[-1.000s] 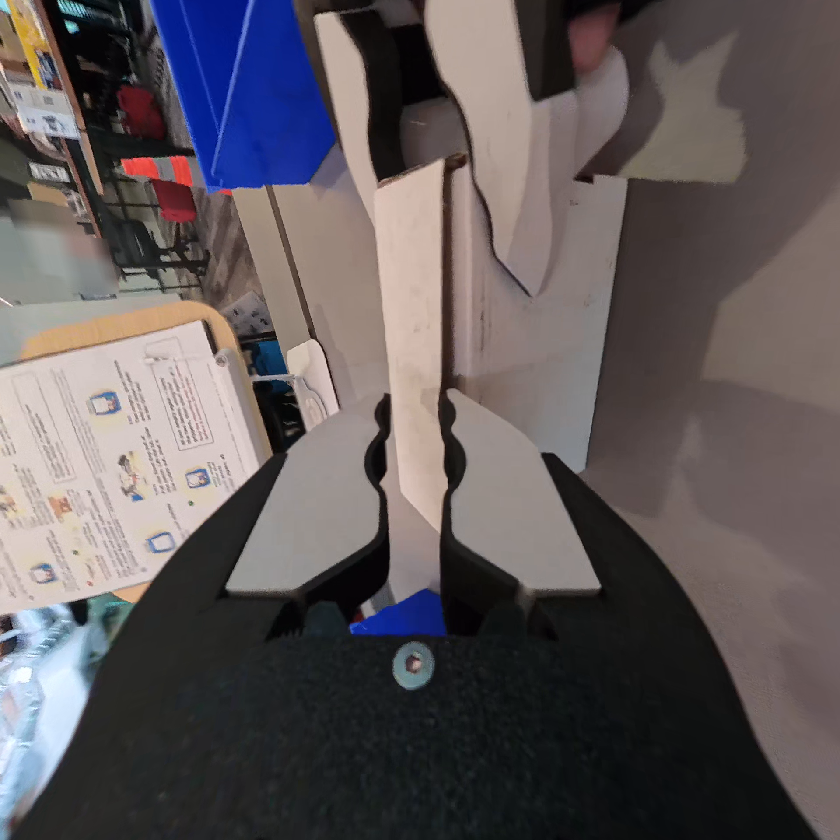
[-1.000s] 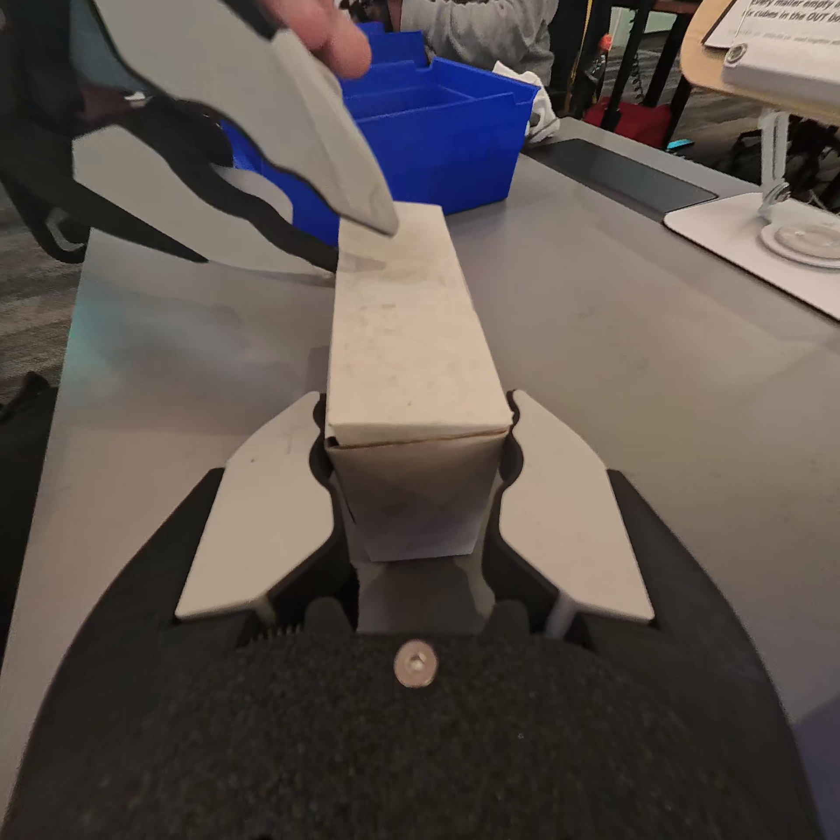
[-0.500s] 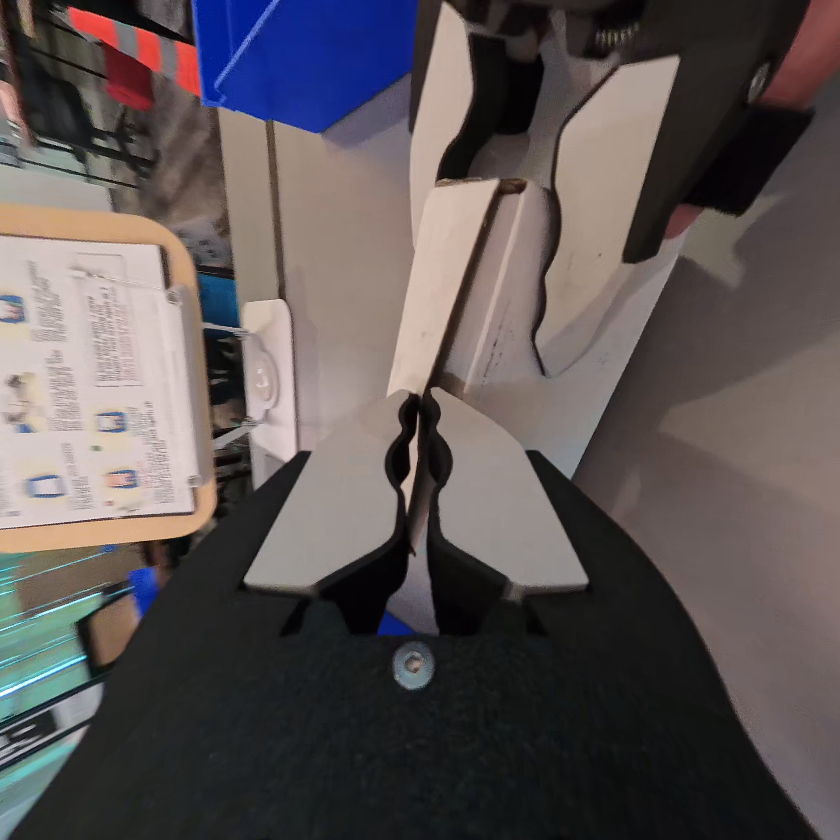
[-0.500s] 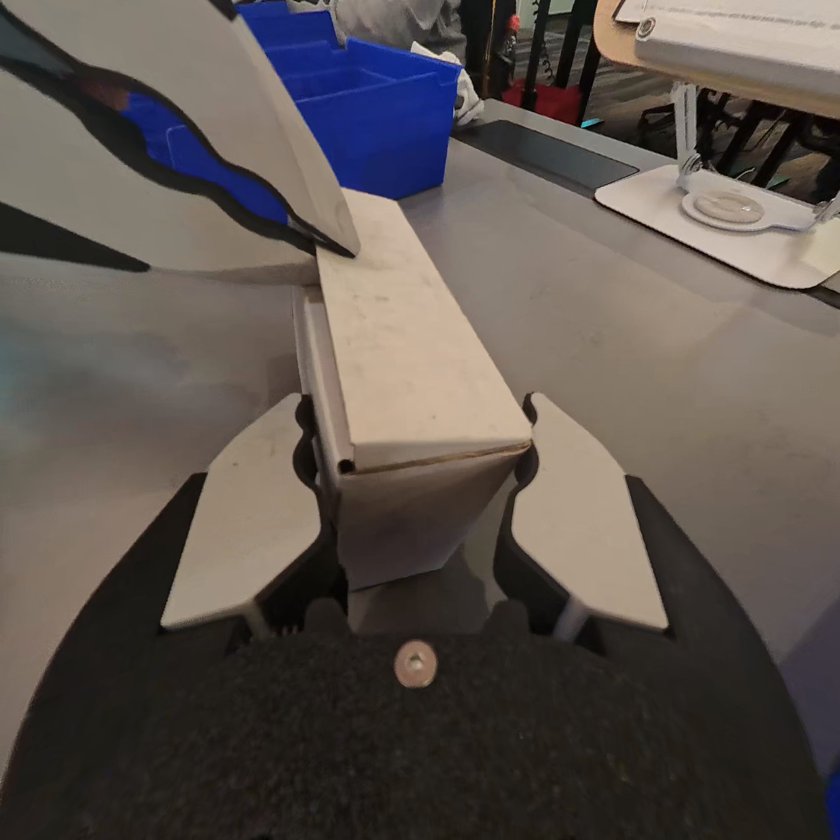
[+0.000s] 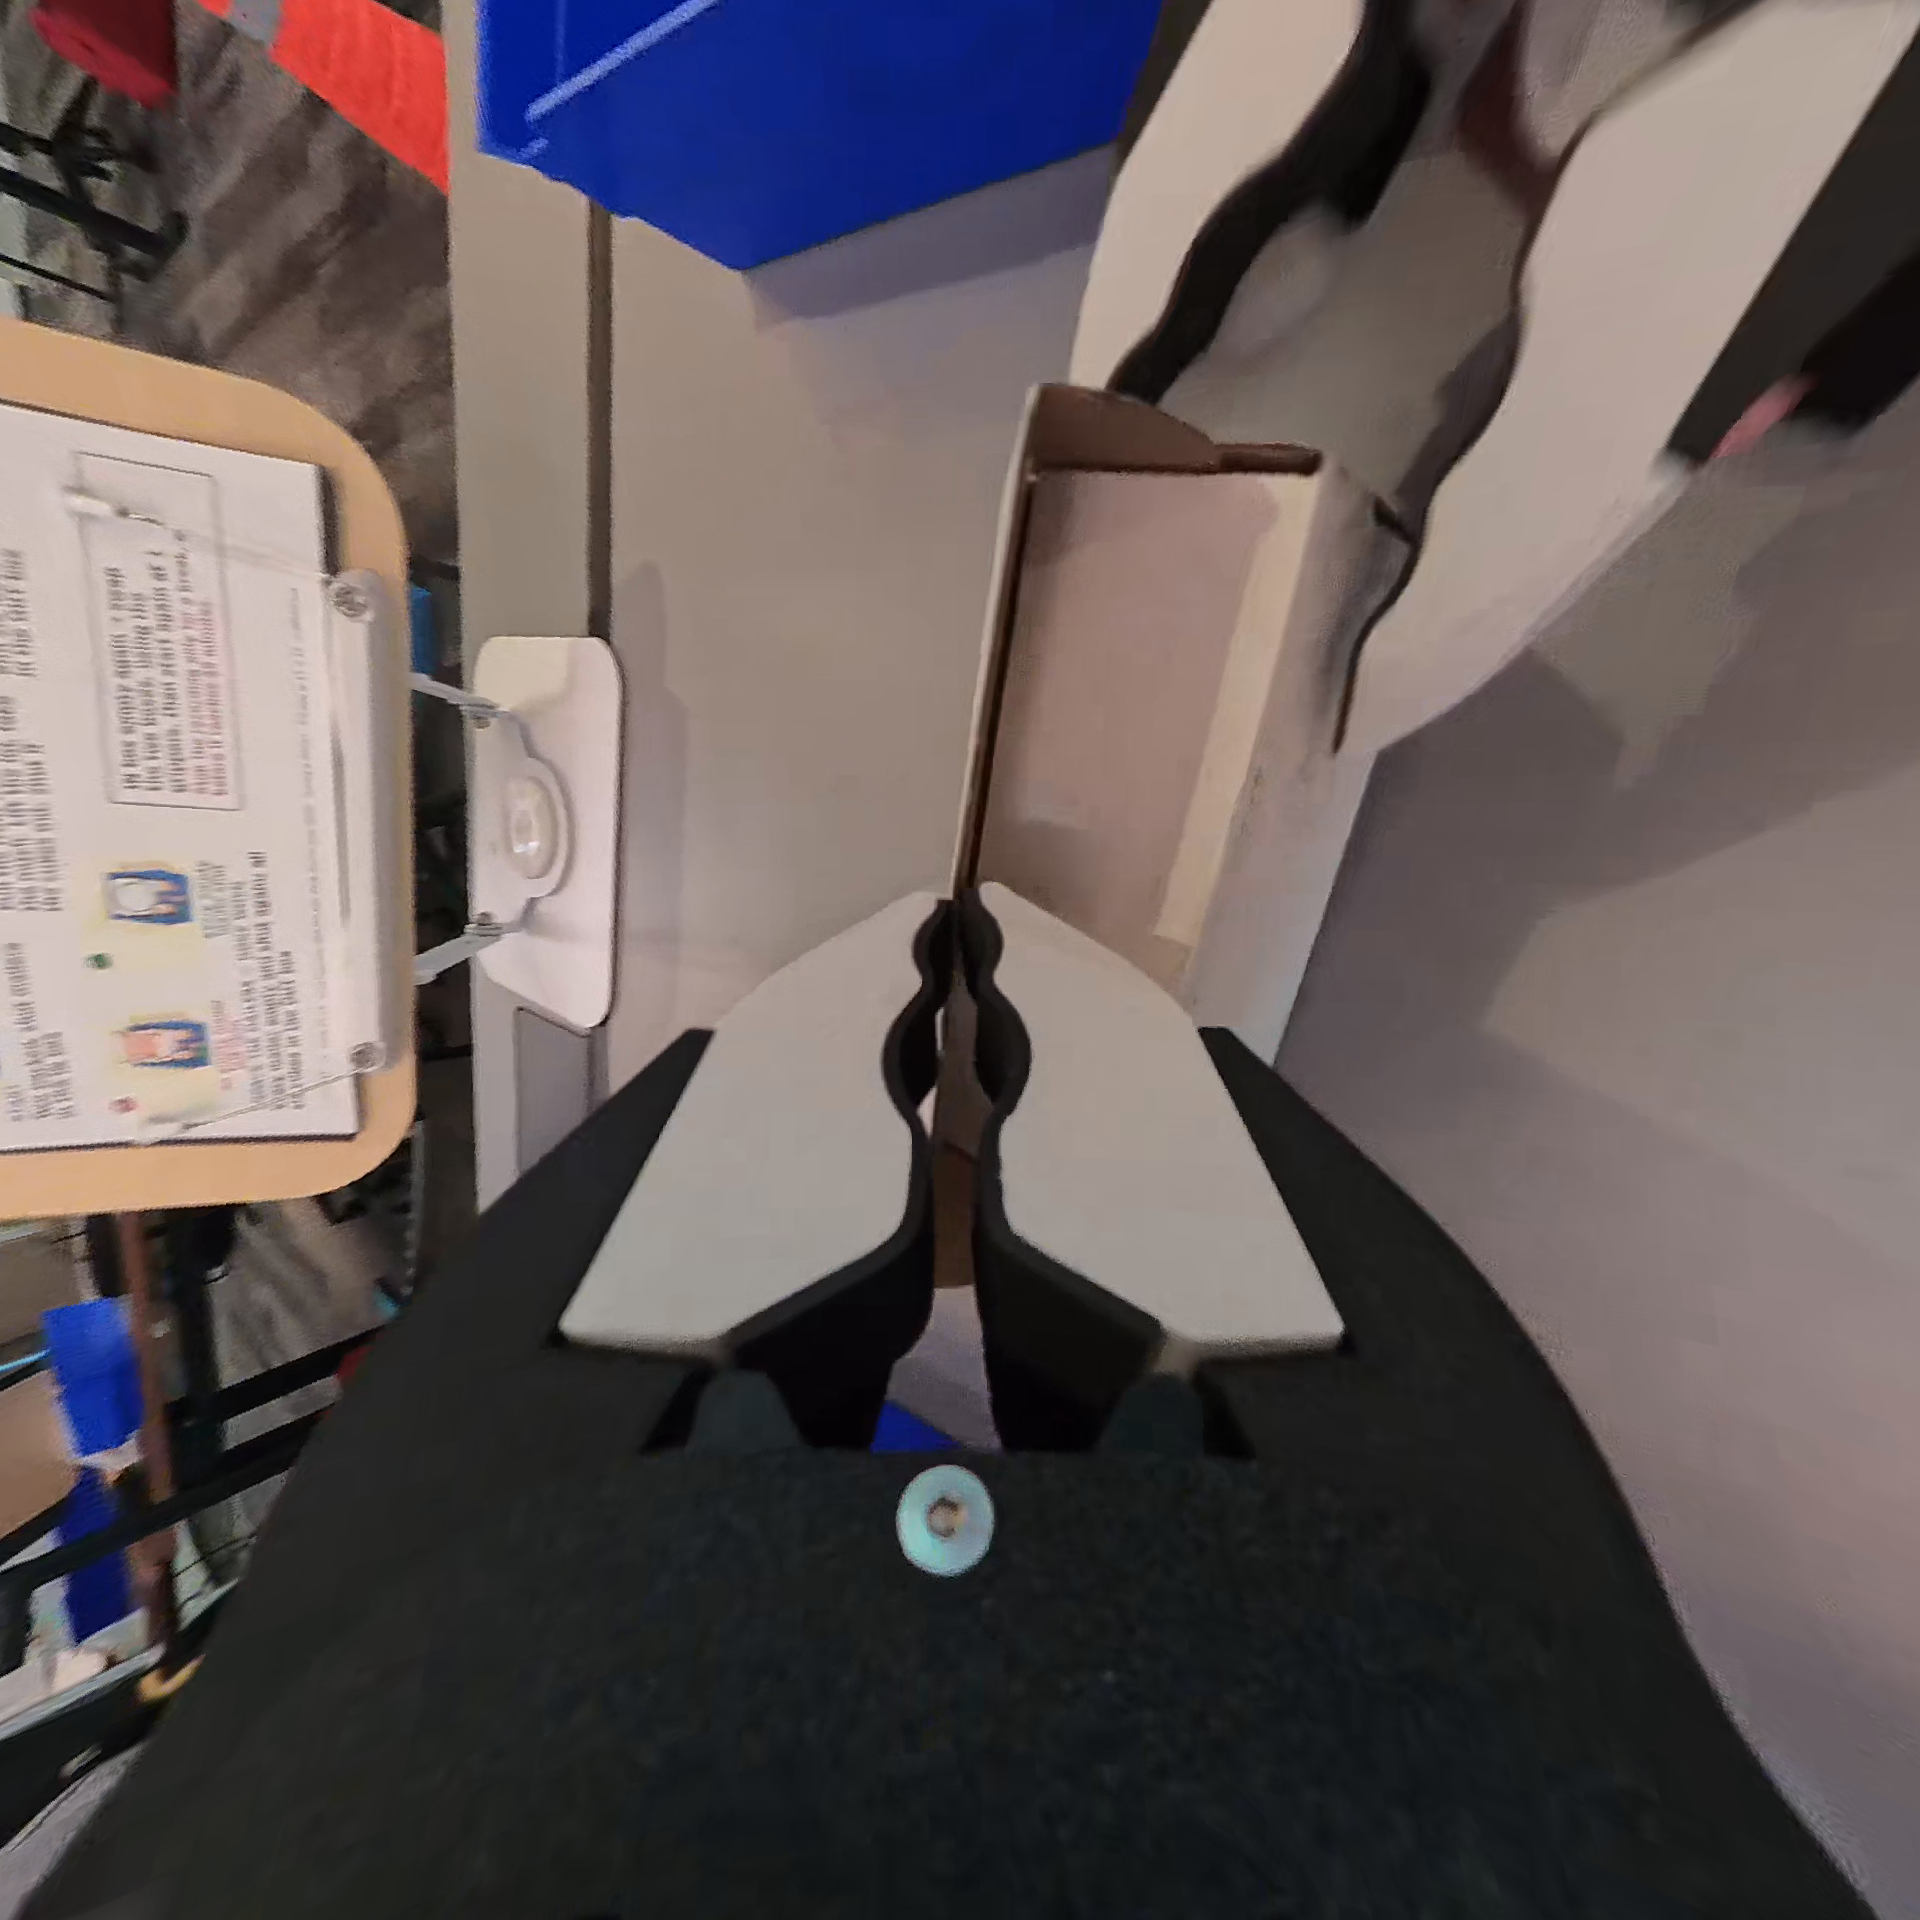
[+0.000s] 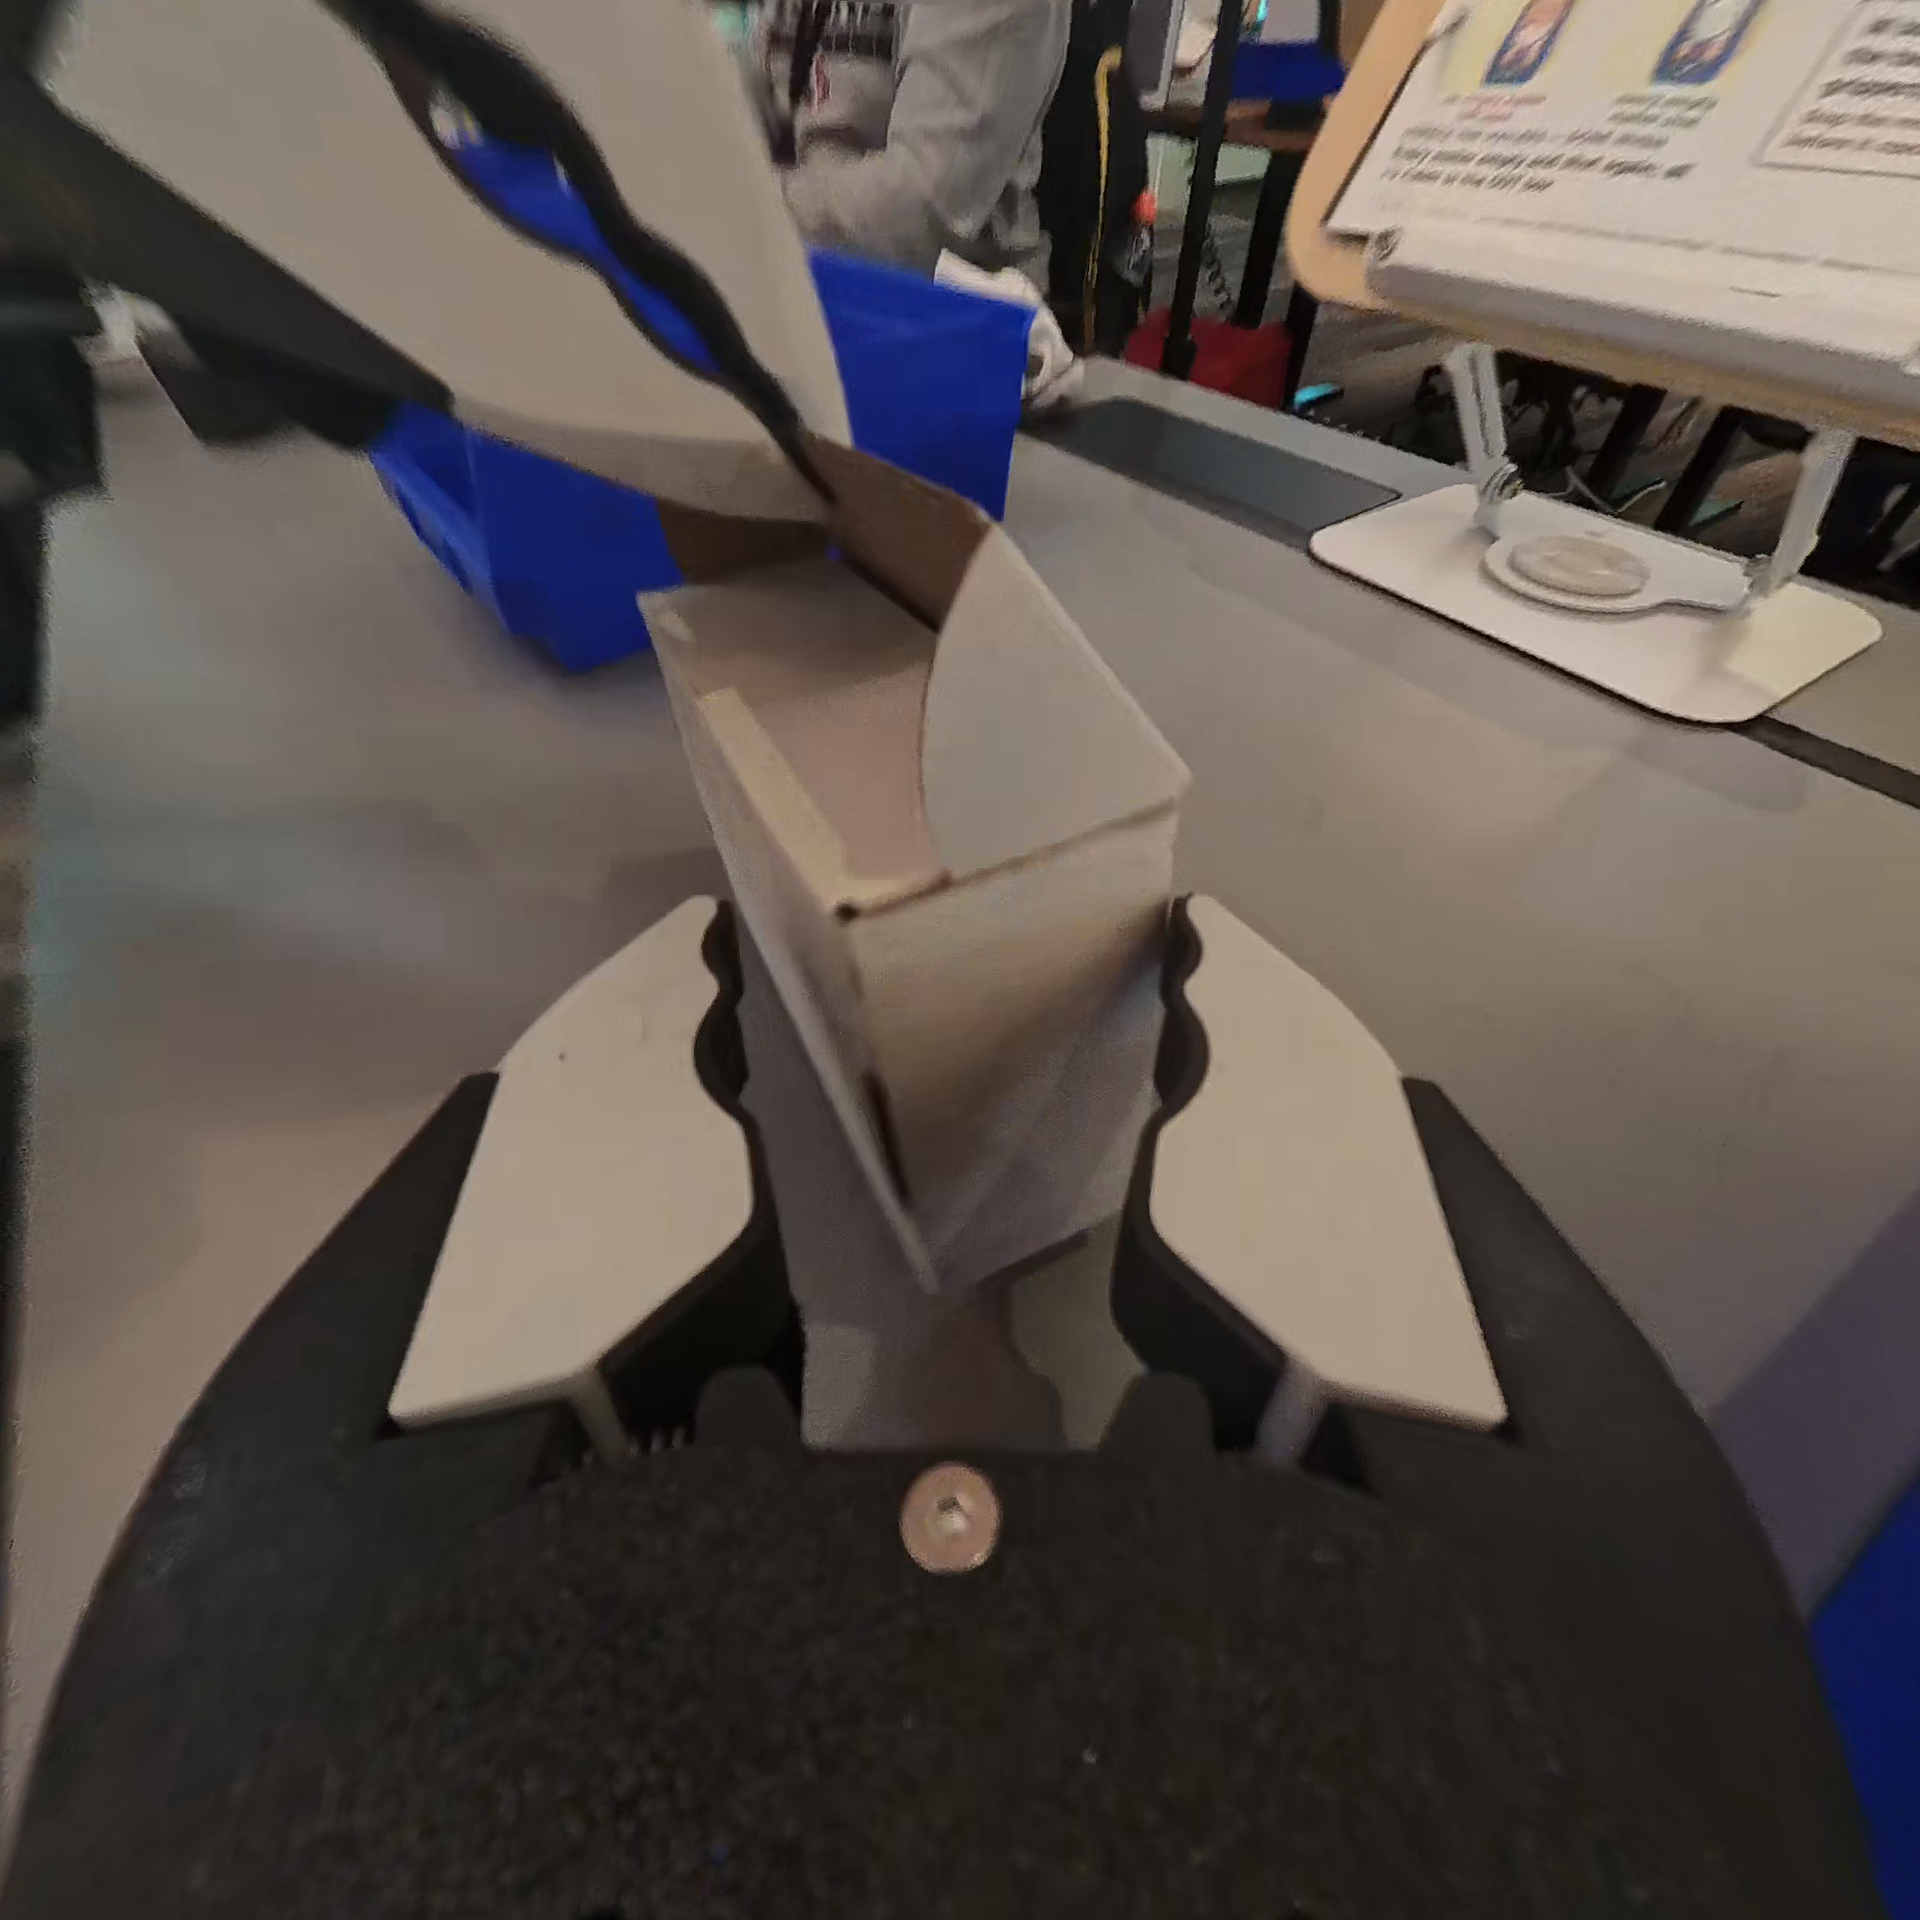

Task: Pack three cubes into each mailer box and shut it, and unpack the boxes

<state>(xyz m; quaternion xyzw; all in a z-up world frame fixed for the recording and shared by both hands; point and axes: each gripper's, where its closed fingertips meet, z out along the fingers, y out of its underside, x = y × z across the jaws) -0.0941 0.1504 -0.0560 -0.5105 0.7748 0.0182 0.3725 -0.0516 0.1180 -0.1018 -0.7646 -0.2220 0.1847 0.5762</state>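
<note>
Lid's up now. Half a second ago the mailer box [image 6: 997, 935] was still nearly shut; now I've got its lid [image 5: 987, 665] swung open, left gripper [image 5: 954, 914] pinched tight on the lid's edge. Right gripper [image 6: 951, 997] clamps the box's near end, jaws spread to its width, box on the grey table [image 6: 1455, 935] ahead of the blue bin [image 6: 914, 395]. What I can see of the inside looks empty, no cubes visible. I'd say it's ready for loading.

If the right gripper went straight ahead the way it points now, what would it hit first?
The white mailer box already sits between the right gripper fingers; pushing on would likely drive it into the left gripper holding its lid.
</note>
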